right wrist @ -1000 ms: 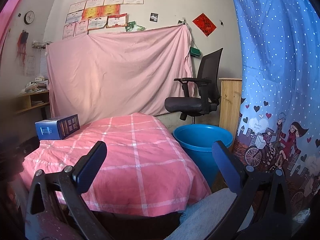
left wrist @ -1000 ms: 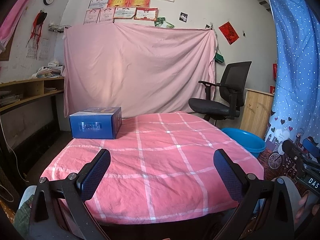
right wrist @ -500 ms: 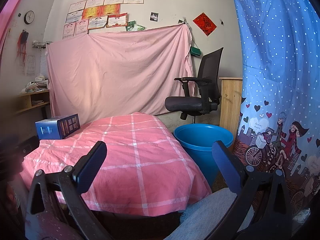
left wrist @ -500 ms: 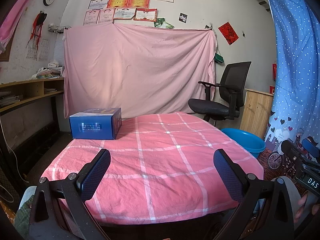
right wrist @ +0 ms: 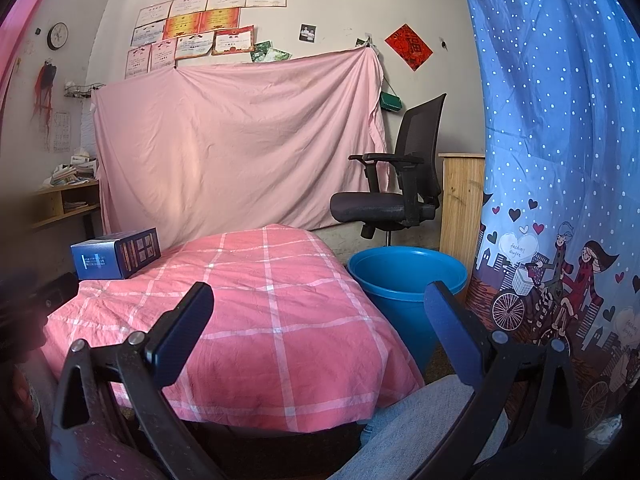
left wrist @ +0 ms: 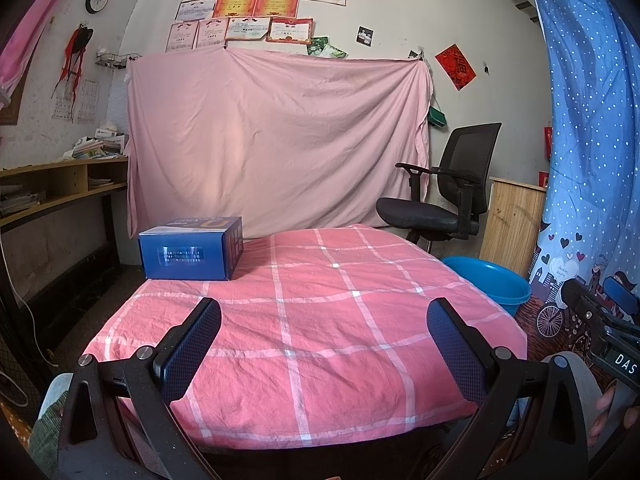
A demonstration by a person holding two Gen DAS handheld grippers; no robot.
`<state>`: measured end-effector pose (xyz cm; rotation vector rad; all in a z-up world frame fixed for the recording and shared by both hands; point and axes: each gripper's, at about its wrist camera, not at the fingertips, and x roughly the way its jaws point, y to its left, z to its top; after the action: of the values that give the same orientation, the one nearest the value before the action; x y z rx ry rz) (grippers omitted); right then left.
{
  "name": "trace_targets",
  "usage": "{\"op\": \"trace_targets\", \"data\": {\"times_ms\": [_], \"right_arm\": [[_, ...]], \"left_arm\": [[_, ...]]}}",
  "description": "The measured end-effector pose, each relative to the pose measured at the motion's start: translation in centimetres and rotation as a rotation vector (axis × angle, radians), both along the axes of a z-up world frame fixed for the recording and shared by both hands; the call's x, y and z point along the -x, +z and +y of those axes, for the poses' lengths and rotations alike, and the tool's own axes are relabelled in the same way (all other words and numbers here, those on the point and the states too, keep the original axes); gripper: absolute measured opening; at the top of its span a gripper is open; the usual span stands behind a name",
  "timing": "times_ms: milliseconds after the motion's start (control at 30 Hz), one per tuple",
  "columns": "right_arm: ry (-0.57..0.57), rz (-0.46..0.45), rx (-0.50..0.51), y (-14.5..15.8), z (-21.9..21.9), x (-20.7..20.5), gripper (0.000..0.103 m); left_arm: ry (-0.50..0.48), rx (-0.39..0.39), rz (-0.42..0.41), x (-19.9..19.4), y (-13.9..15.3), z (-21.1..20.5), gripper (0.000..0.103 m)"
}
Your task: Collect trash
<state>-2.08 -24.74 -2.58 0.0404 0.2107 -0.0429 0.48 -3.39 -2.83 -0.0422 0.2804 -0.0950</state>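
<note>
Left hand-held gripper (left wrist: 324, 328): mine, released, fingers spread wide with nothing between them, hanging over the near edge of the bench.
Right hand-held gripper (right wrist: 318, 314): also released and empty, aimed between the bench and the blue bucket (right wrist: 404, 280).
Trash: the only candidate I see is the blue cardboard box (left wrist: 191, 248), sitting at the far left corner of the pink checked cloth (left wrist: 320, 320), well apart from both grippers.
Bucket: on the floor just beside the bench's right side, open-topped; I judge it the drop point.
Risk, reach: the box is wide; closing across its long side could let it slip or pivot out of the pads.
Risk, cloth: the loose, wrinkled cloth may drag with the box and snag a fingertip.
Risk, carry: the box must cross the whole bench, so a weak pinch could drop it short of the bucket.
Risk, crowding: both grippers converging could knock together.
</note>
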Motion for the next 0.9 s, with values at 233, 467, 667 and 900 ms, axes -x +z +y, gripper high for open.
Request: {"op": "trace_targets", "data": {"times_ms": [233, 467, 667, 900], "right_arm": [[0.0, 0.001, 0.0, 0.04, 0.02, 0.01, 0.103], [0.0, 0.002, 0.0, 0.0, 0.18, -0.03, 0.103], [-0.001, 0.001, -0.001, 0.03, 0.25, -0.01, 0.103], [-0.001, 0.002, -0.001, 0.05, 0.23, -0.01, 0.103]], "left_arm": [[-0.002, -0.002, -0.001, -0.05, 0.22, 0.15, 0.101], [-0.001, -0.003, -0.001, 0.03, 0.15, 0.0, 0.101], [-0.002, -0.004, -0.001, 0.01, 0.18, -0.01, 0.101], [-0.002, -0.004, -0.003, 0.06, 0.12, -0.07, 0.101]]}}
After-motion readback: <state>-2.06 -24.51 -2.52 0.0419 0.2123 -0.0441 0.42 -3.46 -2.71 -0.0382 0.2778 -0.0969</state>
